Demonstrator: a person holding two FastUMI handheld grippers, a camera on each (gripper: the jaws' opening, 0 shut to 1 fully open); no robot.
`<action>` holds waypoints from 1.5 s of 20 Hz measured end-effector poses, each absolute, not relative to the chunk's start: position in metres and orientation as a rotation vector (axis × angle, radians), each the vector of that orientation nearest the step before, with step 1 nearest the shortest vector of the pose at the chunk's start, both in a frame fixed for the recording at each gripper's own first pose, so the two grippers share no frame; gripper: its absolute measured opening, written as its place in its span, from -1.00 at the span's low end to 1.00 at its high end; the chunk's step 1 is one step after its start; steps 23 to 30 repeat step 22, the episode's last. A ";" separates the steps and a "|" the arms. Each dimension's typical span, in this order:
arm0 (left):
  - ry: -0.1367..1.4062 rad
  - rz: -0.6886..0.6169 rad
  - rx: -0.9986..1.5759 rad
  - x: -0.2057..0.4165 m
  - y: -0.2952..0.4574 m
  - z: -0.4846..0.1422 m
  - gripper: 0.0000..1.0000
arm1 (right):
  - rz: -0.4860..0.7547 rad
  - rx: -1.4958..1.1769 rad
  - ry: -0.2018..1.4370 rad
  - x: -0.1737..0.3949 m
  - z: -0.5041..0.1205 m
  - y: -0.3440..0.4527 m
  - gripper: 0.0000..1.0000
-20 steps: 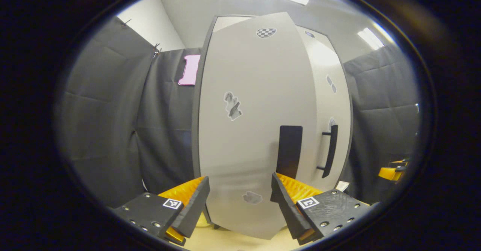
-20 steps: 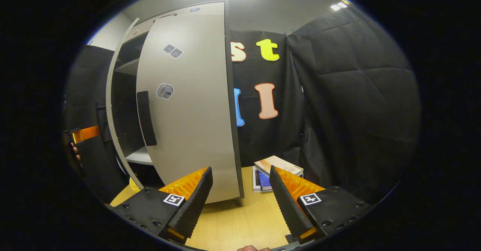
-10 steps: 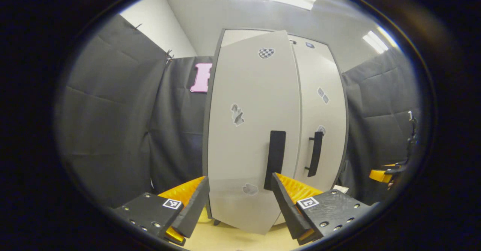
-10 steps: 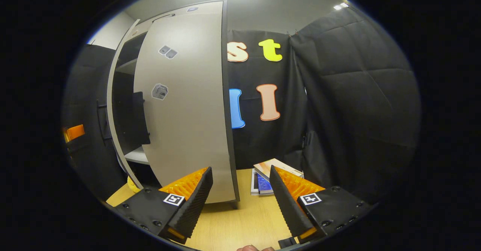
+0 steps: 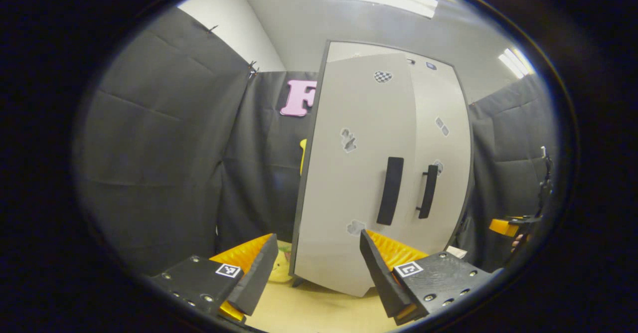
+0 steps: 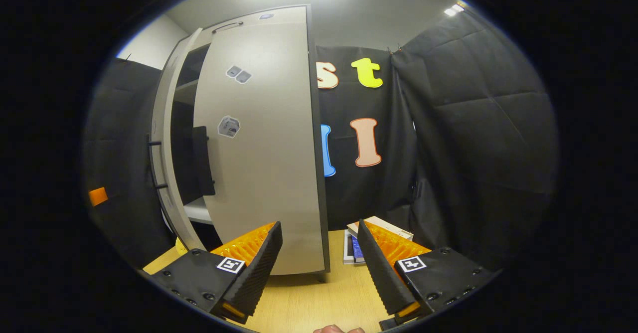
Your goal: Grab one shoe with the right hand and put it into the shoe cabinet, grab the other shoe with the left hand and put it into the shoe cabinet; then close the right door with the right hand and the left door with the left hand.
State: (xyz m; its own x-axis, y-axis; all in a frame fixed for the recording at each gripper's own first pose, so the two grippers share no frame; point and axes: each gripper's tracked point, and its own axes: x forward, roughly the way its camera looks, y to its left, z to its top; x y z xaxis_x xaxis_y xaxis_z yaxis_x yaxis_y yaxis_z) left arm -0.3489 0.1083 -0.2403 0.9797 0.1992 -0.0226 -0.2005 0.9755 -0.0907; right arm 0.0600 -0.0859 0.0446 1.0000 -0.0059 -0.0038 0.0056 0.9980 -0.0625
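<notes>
Tongs left (image 5: 317, 263) and right (image 6: 319, 255) both agape, empty, before shoe cabinet (image 5: 438, 98) with doors ajar

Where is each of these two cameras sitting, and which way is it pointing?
Left gripper view: rides the left gripper, facing the cabinet's left door front-on; its open fingers show below, the other gripper far right.
Right gripper view: rides the right gripper, facing the right door, slightly ajar, with books beside it; open fingers show below.
Both share the grey cabinet and wooden floor.
</notes>
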 end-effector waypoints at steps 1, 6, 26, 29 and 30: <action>0.023 0.205 -0.084 -0.352 0.110 -0.245 0.87 | -0.005 -0.063 0.005 0.059 0.041 -0.083 0.91; 0.052 0.202 -0.098 -0.361 0.111 -0.262 0.87 | -0.012 -0.056 0.039 0.045 0.022 -0.068 0.91; 0.053 0.036 -0.048 -0.328 0.091 -0.280 0.87 | -0.117 -0.127 0.067 0.000 0.002 -0.070 0.91; 0.053 0.036 -0.048 -0.328 0.091 -0.280 0.87 | -0.117 -0.127 0.067 0.000 0.002 -0.070 0.91; 0.053 0.036 -0.048 -0.328 0.091 -0.280 0.87 | -0.117 -0.127 0.067 0.000 0.002 -0.070 0.91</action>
